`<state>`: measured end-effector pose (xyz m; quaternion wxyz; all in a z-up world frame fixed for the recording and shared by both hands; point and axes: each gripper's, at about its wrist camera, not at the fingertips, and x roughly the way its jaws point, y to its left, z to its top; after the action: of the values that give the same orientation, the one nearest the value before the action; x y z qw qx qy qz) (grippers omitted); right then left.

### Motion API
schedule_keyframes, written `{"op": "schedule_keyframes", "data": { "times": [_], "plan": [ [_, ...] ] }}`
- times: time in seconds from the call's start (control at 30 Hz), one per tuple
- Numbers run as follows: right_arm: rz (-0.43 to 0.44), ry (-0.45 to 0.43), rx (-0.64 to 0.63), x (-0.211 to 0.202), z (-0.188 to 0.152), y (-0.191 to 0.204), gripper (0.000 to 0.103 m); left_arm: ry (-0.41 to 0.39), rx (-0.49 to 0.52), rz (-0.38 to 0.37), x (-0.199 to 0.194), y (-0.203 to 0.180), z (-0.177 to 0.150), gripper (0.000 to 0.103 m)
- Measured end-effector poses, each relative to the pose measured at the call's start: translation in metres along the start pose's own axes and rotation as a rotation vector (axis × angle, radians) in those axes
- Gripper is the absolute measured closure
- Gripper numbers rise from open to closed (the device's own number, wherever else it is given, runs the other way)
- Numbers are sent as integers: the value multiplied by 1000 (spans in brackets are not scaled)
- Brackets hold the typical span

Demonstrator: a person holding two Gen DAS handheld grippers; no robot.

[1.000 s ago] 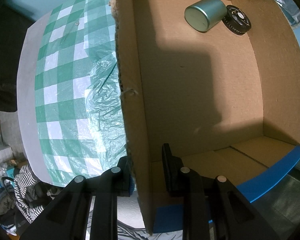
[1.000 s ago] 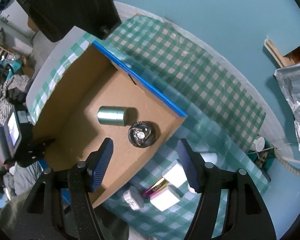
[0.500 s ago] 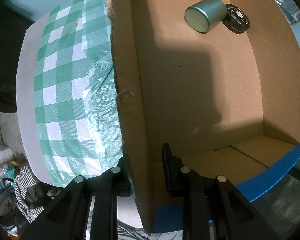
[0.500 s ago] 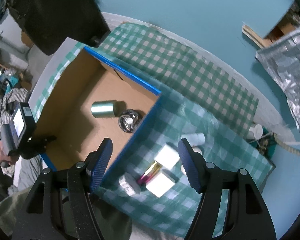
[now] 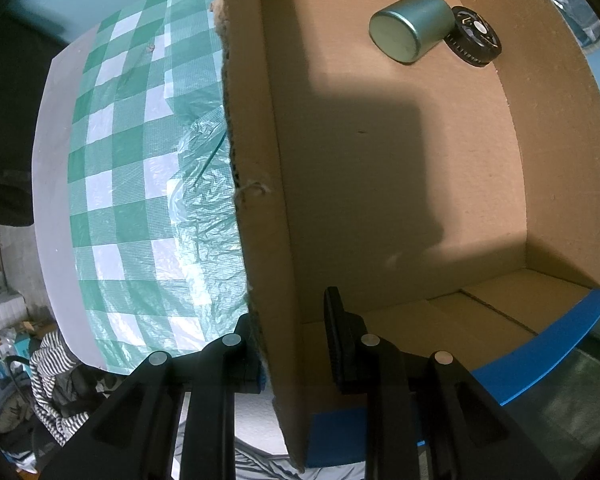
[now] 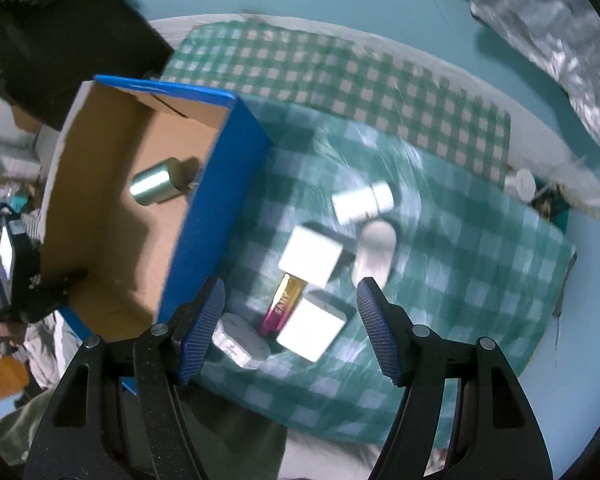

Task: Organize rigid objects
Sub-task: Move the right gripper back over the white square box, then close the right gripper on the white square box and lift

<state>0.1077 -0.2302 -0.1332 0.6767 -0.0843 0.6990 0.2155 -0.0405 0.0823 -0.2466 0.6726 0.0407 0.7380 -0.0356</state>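
Cardboard box [image 5: 420, 200] holds a green tin [image 5: 412, 32] touching a black disc [image 5: 474, 36]. Left tongs [image 5: 292, 340] pinch its wall; right tongs [image 6: 290, 328] hang spread above white blocks [image 6: 310, 256] on the tabletop [image 6: 460, 240].

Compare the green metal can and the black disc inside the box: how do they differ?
The green can is a tall, smooth cylinder lying on its side; the black disc is thin, with a ridged rim and a pale centre. The can is matte metallic green, and the disc is dark and smaller. Both rest touching each other in the cardboard box's far corner.
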Motion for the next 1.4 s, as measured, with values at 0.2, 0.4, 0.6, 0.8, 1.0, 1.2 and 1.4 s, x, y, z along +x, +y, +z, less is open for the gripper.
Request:
{"op": "schedule_keyframes", "data": {
  "times": [0.2,0.4,0.6,0.8,1.0,1.2,1.4],
  "plan": [
    [57,42,127,26,-10,-23,33,4,-1,-6,1,1,0,80],
    [108,77,231,56,-7,-36,33,3,1,-5,1,1,0,80],
    [117,109,289,82,-3,-42,33,1,-3,-7,1,2,-2,80],
    [100,122,317,100,4,-43,33,0,-4,-10,1,6,-3,80],
    [70,126,348,117,13,-45,33,1,-3,-10,2,8,-2,80],
    [18,127,354,129,22,-42,34,0,-4,-10,2,8,-2,80],
    [-20,117,352,138,29,-40,34,1,-3,-11,4,10,-2,80]
  ]
}}
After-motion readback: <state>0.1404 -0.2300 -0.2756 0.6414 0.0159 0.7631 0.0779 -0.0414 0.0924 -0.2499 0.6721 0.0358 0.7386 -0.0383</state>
